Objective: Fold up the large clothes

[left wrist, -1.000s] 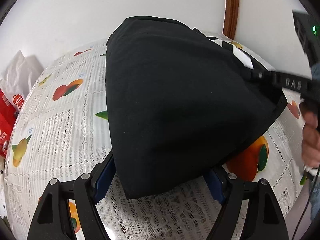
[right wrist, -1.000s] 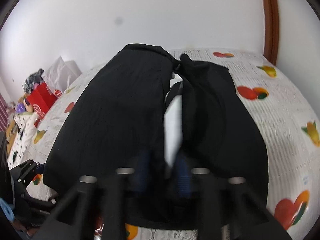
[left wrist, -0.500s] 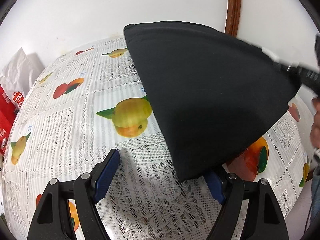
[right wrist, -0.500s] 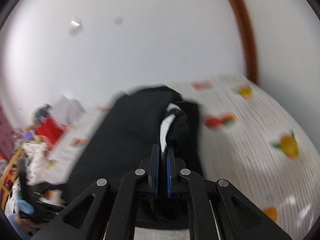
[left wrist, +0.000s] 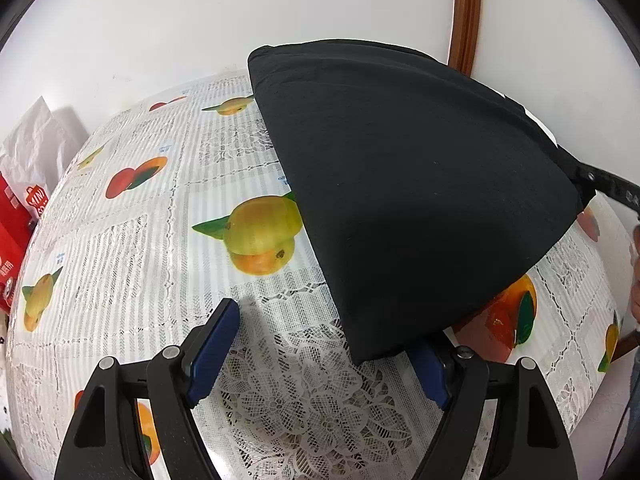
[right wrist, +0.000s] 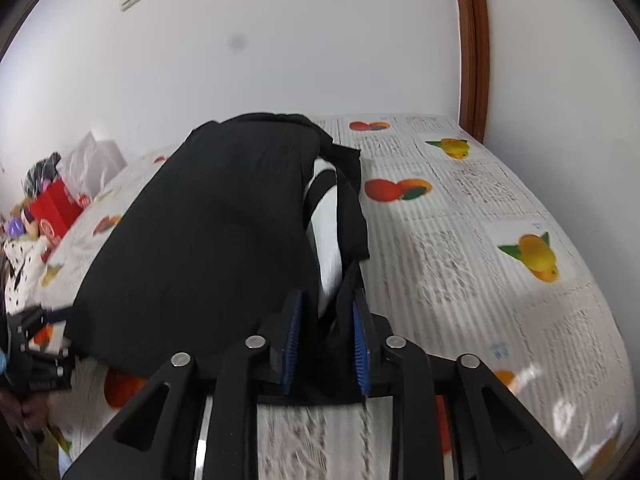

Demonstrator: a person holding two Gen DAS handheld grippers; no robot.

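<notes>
Left wrist view: we see the left gripper (left wrist: 320,352) with blue-padded fingers (left wrist: 212,344) spread wide, nothing between them, hovering over the white lace-and-fruit-print tablecloth (left wrist: 152,232). The folded black garment (left wrist: 400,184) lies on the cloth to the right; its near corner reaches down beside the right-hand finger, and we cannot tell if it touches the pad. At the far right edge of this view the right gripper (left wrist: 612,188) shows as a black bar at the garment's right corner, with part of a hand (left wrist: 635,276) below it.

Right wrist view: right gripper (right wrist: 326,340) has its jaws opening, a narrow gap, with a fold of the black garment (right wrist: 208,232) standing between the blue pads (right wrist: 292,336); the pads look clear of the cloth. A white inner panel (right wrist: 328,232) shows in the fold gap just beyond the fingers. Garment sits left of centre on the table, running from near to far. Left gripper (right wrist: 36,344) visible at the near left edge.

Containers: a red printed box (right wrist: 56,208) and a white plastic bag (right wrist: 92,160) at the far left of the table, among blurred clutter; what is in them we cannot tell. A brown wooden door frame (right wrist: 474,48) stands at the far right against the white wall.
</notes>
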